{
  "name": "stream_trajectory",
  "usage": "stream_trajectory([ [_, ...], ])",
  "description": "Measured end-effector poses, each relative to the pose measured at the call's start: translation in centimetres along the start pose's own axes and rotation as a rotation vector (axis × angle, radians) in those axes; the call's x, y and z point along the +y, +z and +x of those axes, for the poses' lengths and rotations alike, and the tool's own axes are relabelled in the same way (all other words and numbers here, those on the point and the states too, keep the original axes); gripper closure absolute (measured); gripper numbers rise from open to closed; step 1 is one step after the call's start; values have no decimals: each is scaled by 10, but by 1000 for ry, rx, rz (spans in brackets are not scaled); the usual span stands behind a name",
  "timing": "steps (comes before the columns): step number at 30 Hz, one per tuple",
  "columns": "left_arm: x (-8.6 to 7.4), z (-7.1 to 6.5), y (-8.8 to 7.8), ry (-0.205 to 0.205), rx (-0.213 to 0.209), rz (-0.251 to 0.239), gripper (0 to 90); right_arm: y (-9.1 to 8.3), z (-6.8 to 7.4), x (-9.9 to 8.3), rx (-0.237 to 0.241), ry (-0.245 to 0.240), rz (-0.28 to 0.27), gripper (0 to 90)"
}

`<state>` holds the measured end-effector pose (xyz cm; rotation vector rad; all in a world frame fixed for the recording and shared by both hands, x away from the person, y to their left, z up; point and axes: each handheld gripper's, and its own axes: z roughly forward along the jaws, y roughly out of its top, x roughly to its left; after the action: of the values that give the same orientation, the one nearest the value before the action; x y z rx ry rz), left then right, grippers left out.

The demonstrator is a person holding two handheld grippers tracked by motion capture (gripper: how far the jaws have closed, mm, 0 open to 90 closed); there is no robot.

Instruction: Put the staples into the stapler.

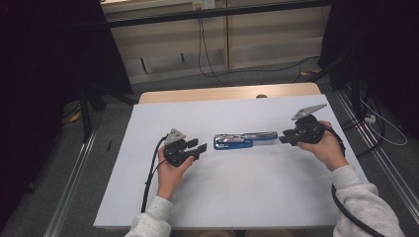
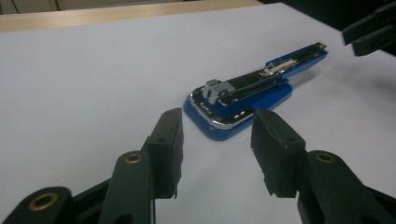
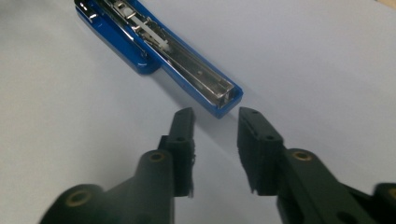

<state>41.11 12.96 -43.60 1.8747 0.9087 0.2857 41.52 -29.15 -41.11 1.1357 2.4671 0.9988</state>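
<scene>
A blue stapler (image 1: 244, 140), swung open along its length, is seen lying flat on the white counter (image 1: 237, 197) at the centre of the high view, its long axis running left to right. The left gripper (image 1: 194, 148) is held left of centre in that view, just beside the stapler's wide blue base end, with its fingers (image 2: 170, 140) parted and nothing clamped between them. In the left gripper view the stapler (image 2: 252, 93) is found at centre right, stretching toward the upper right, with the rounded base lying just beyond the finger tips and not touched by them.

The right gripper (image 1: 285, 138) is held right of centre in the high view, just beside the stapler's narrow end. In the right gripper view the stapler (image 3: 159, 51) runs from the upper left down to the centre, and its metal-channelled tip lies just ahead of the gap between the fingers (image 3: 257, 140), which are likewise parted and empty. No contact between fingers and stapler is seen at either end.
</scene>
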Motion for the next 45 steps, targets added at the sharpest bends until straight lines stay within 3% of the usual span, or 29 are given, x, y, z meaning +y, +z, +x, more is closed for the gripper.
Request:
stream_trajectory([
  [3, 0, 0, 8, -7, -5, 27, 650, 2, -1, -2, -7, -3, 10, 752],
  [4, 0, 1, 10, -5, -12, 38, 731, 2, -2, -4, -13, -3, 9, 791],
  [14, 2, 3, 32, -1, 15, 104, 882, 7, -5, -9, -21, 10, 4, 900],
  [23, 3, 7, 41, -14, 37, 135, 898, 14, -6, -11, -46, 30, 11, 900],
  [31, 5, 8, 49, -22, 25, 168, 900, 21, -8, -13, -61, 38, 29, 900],
  [38, 4, 8, 54, -2, 35, 203, 900, 26, -8, -14, -64, 28, 48, 900],
  [42, 4, 7, 55, 16, 15, 231, 900, 29, -8, -13, -61, 36, 44, 900],
  [45, 4, 4, 58, 34, 27, 228, 900, 32, -7, -12, -55, 26, 51, 900],
])
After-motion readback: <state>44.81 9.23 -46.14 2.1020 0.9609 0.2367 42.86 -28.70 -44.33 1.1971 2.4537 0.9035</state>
